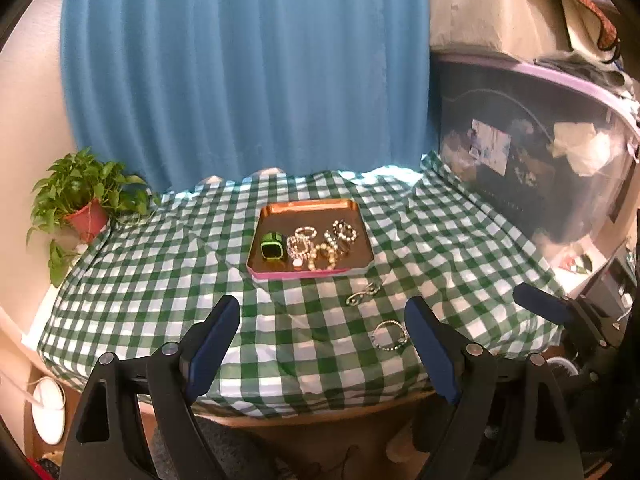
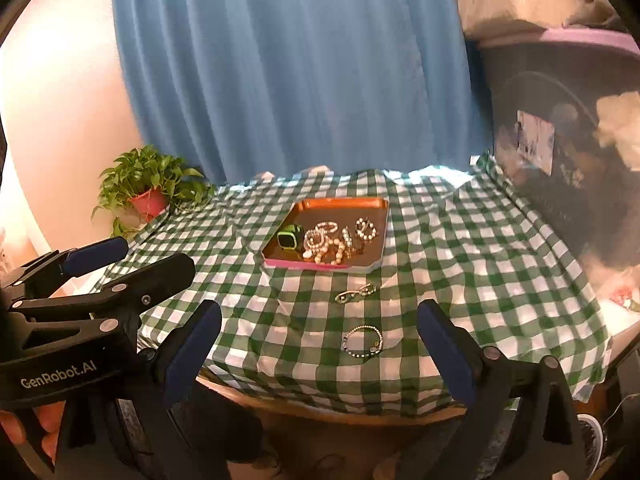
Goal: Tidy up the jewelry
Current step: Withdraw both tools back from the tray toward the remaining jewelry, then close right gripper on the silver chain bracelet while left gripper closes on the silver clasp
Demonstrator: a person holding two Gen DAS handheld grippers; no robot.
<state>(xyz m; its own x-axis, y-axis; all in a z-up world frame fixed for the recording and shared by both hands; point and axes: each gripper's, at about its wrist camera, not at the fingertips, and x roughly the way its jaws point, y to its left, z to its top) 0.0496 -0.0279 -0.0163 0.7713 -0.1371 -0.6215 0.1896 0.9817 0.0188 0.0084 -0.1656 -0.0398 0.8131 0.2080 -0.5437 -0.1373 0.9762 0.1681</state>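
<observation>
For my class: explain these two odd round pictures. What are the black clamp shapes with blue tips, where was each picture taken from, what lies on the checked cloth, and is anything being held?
No robot here: a person holds a two-fingered grasping tool in each hand, with a wide-angle camera on each looking along its fingers. One picture comes from the left tool, the other from the right tool. Both stand open and hold nothing.

On the green checked tablecloth sits an orange tray holding a green watch and several beaded bracelets. Two pieces still lie loose in front of it: a chain link piece and, nearer, a beaded bracelet. A potted plant stands at the left.
</observation>
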